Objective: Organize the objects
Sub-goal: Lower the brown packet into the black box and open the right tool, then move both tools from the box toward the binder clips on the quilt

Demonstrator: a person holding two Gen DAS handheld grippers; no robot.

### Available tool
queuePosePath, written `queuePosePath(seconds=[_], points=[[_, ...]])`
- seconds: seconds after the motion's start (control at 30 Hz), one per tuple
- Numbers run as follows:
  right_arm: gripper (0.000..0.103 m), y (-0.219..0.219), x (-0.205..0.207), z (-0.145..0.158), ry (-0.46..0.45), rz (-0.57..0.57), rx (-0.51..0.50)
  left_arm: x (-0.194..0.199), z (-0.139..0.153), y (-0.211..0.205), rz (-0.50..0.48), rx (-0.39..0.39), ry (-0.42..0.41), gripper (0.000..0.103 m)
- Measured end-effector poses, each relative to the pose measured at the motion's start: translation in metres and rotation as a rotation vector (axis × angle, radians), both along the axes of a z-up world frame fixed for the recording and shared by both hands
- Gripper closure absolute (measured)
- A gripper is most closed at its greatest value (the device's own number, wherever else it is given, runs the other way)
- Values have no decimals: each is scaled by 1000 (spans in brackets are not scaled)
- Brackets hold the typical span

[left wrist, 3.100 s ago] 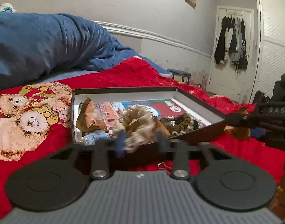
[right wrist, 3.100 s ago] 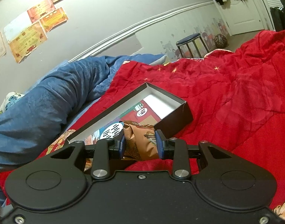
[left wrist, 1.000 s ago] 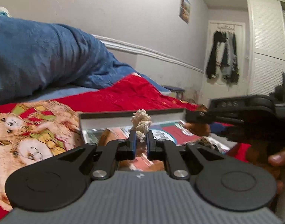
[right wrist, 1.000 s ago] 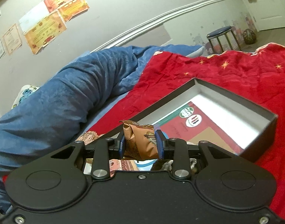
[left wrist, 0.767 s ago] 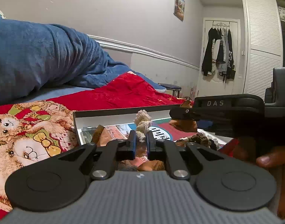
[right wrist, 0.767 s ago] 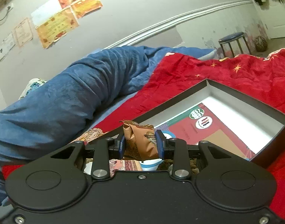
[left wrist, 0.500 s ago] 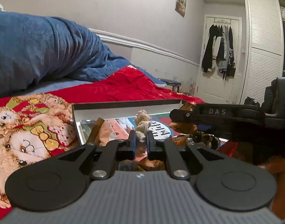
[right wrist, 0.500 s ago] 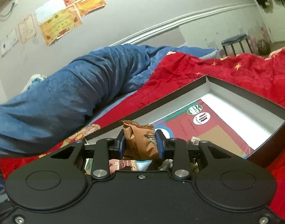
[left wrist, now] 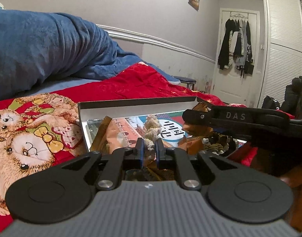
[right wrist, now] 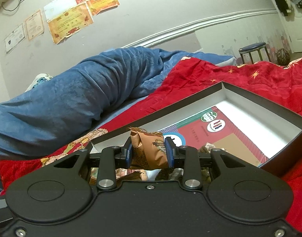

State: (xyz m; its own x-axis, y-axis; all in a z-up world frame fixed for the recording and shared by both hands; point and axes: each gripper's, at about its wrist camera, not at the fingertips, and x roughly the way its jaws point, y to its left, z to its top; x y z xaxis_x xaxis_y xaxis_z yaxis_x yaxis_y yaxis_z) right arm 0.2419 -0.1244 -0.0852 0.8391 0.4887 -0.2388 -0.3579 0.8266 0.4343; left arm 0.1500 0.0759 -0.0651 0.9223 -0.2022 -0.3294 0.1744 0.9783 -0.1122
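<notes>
So both grippers are parked over the open box (right wrist: 247,96) on the red blanket (right wrist: 259,75): the left gripper (left wrist: 149,151) is clamped on a cream knitted scrunchie (left wrist: 151,127), lifted clear of the clutter at the box's 6 o'clock end, probably so it can be sorted. A brown snack packet (right wrist: 150,148) is squeezed upright between the right gripper (right wrist: 150,154) pads, which is seen at 3 o'clock in the left view, likely held ready for the bare end up at 1 o'clock
</notes>
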Motion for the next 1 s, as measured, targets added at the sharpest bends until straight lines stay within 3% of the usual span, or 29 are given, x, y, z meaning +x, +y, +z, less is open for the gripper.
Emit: queuePosePath(seconds=[0.27, 0.37, 0.4, 0.5, 0.63, 0.83, 0.9, 0.97, 1.0], points=[[69, 0, -1, 0, -3, 10, 8, 1, 0, 1, -1, -10, 12, 85], [68, -2, -2, -1, -12, 28, 30, 2, 0, 3, -2, -19, 16, 78], [68, -3, -3, -1, -15, 33, 40, 2, -1, 4, 0, -19, 18, 68], [70, -4, -5, 0, -23, 22, 40, 3, -1, 4, 2, -21, 19, 64], [52, -5, -11, 1, -43, 42, 50, 2, -1, 4, 6, -21, 14, 53], [41, -22, -25, 3, -74, 26, 130, 2, 1, 6, 22, -28, 14, 35], [32, -29, -30, 3, -79, 38, 157, 1, 2, 7, 26, -42, 16, 32], [16, -35, -36, 3, -77, 47, 187, -2, 4, 7, 31, -62, 14, 29], [15, -38, -40, 3, -79, 49, 198, -4, 5, 7, 29, -69, 6, 27]])
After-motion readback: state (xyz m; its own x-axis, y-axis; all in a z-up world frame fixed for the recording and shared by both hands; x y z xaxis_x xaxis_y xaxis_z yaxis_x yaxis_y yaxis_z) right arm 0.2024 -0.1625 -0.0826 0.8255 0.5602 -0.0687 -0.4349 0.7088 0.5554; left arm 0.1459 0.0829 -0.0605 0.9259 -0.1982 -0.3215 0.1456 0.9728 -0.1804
